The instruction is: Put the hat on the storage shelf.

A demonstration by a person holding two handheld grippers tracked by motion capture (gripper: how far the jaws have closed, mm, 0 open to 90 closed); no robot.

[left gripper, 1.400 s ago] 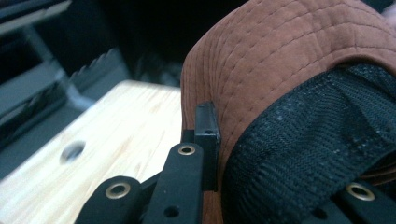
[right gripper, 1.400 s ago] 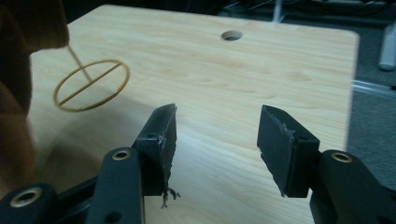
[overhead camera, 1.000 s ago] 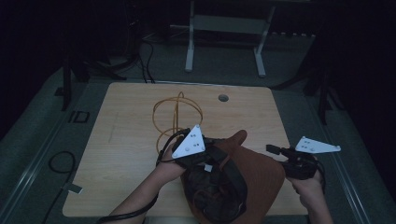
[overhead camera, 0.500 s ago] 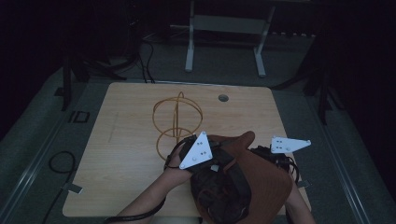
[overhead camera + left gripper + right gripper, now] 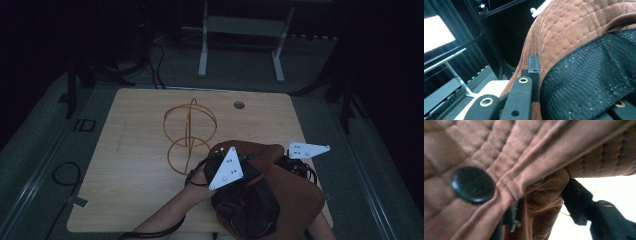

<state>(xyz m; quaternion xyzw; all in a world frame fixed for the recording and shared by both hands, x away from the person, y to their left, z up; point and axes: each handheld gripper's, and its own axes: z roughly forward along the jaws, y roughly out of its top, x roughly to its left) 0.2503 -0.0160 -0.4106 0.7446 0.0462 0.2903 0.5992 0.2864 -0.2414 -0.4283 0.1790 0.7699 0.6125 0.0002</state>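
A: Garment, nearest the viewer: a rust-brown quilted jacket [image 5: 285,195] with black mesh lining [image 5: 589,85], bunched at the near edge of the table [image 5: 135,165]. What has changed?

B: The right gripper [image 5: 295,167], well out to the right a second ago, has come in against the jacket's right side; its jaws have just been closing, and the right gripper view shows a folded brown seam [image 5: 529,182] between them, beside a black snap button [image 5: 472,184]. Whether the pads already press on it I cannot tell. The left gripper [image 5: 225,167] has drifted slightly along the cloth and stays clamped narrow on the jacket's edge, where lining meets shell.

A: Meaning for the work?

B: Probably a second hold is being taken, so the jacket can be spread or lifted between two hands.

A: Appearance of the jacket?

B: Stitched in diamond quilting, soft and crumpled, lining turned partly outward.

A: Farther off?

B: A gold wire hanger stand [image 5: 190,132] at mid-table, apart from the jacket; then a round cable hole [image 5: 239,105]; beyond the table, a white frame's legs [image 5: 240,45].
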